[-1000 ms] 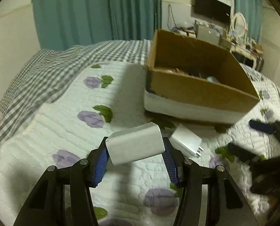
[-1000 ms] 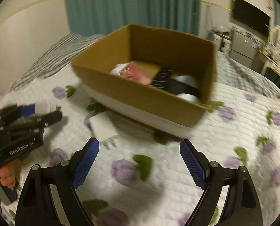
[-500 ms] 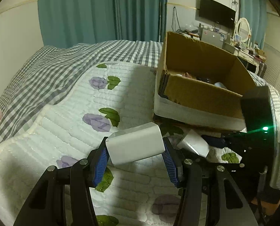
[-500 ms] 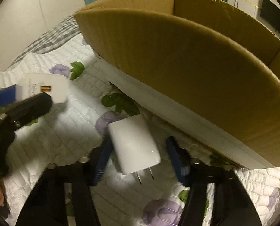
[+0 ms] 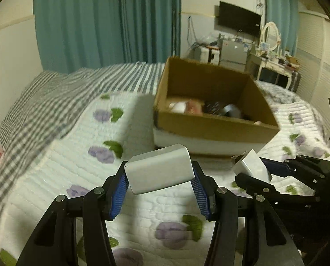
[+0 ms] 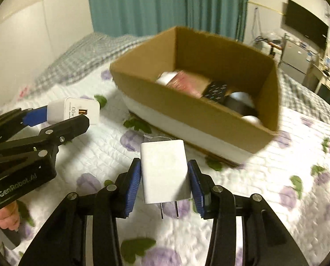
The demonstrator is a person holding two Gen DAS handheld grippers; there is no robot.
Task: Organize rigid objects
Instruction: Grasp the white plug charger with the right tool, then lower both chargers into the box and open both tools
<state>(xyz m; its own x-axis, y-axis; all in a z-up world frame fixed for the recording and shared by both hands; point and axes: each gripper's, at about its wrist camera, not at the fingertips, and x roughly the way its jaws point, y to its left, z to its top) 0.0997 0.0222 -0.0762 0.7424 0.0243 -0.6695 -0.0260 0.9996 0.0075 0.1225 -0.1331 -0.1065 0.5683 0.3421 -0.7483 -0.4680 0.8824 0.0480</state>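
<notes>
My left gripper [image 5: 159, 173] is shut on a large white charger block [image 5: 158, 168], held above the quilt; the right wrist view shows that block [image 6: 76, 112] at the left, with its orange port. My right gripper [image 6: 164, 168] has a smaller white plug charger [image 6: 165, 166] between its blue pads, prongs pointing back. Its jaws are still closing, and the pads press on the charger's sides. In the left wrist view that small charger [image 5: 251, 166] appears at the right. The open cardboard box [image 6: 187, 110] stands just beyond both grippers with several items inside.
A white quilt with purple flowers [image 5: 76, 155] covers the bed, with a grey checked blanket [image 5: 54, 97] behind it. Teal curtains hang at the back. A desk, a mirror and a wall screen [image 5: 239, 21] stand far right. A person's fingers [image 6: 3, 219] hold the left gripper.
My right gripper went from wide open above the quilt to closing around the small plug charger by the box, then lifted it. The left gripper kept its charger and rose slightly.
</notes>
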